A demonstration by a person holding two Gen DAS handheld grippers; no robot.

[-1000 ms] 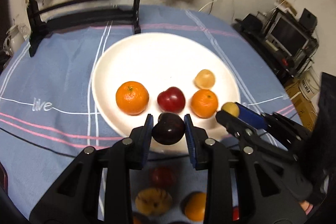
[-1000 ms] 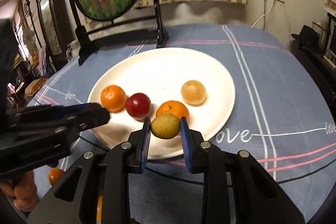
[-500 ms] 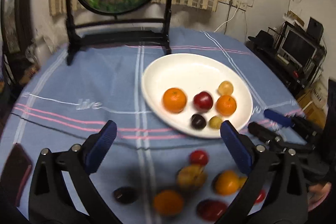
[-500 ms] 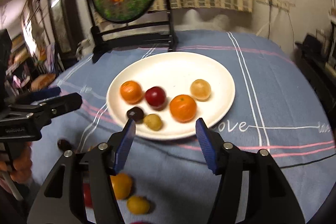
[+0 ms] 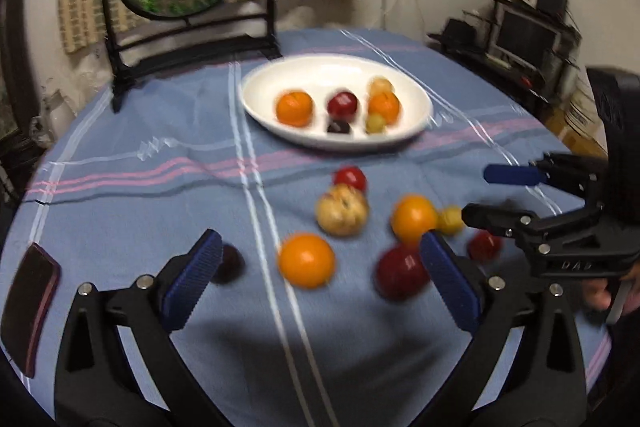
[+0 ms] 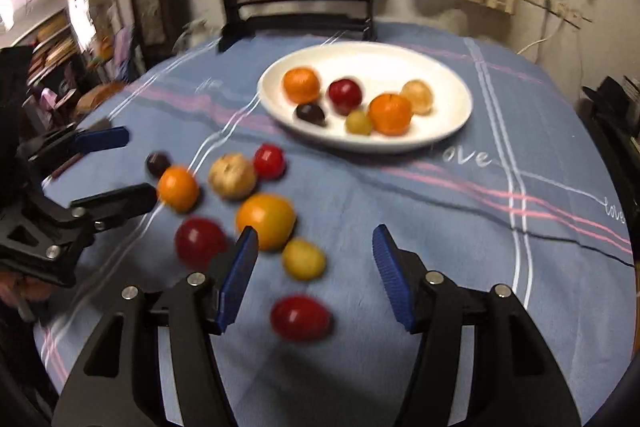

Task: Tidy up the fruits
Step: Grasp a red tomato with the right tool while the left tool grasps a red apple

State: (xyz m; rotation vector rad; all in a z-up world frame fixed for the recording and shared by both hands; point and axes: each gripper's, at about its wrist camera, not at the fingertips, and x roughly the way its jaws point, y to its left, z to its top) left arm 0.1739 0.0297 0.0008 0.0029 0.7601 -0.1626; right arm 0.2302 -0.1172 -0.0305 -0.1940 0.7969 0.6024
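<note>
From your left wrist camera, your left gripper (image 5: 320, 275) has its jaws spread wide with nothing between them, above the loose fruit on the blue tablecloth (image 5: 140, 195). You can count six fruits on the white plate (image 5: 416, 95): two oranges, a red one, a pale one, a dark one and a small yellow-green one. Eight loose fruits lie nearer you on the cloth, though blur makes some hard to name. A phone (image 5: 30, 307) lies at the left edge. Your right gripper (image 5: 480, 195) shows at the right, with letters on its body too blurred to read.

From your right wrist camera, your right gripper (image 6: 312, 271) is partly parted and empty, just above a yellow fruit (image 6: 303, 259). Again six sit on the plate (image 6: 452, 123) and eight off it. The cloth reads "love" (image 6: 466, 157) beside the plate.
</note>
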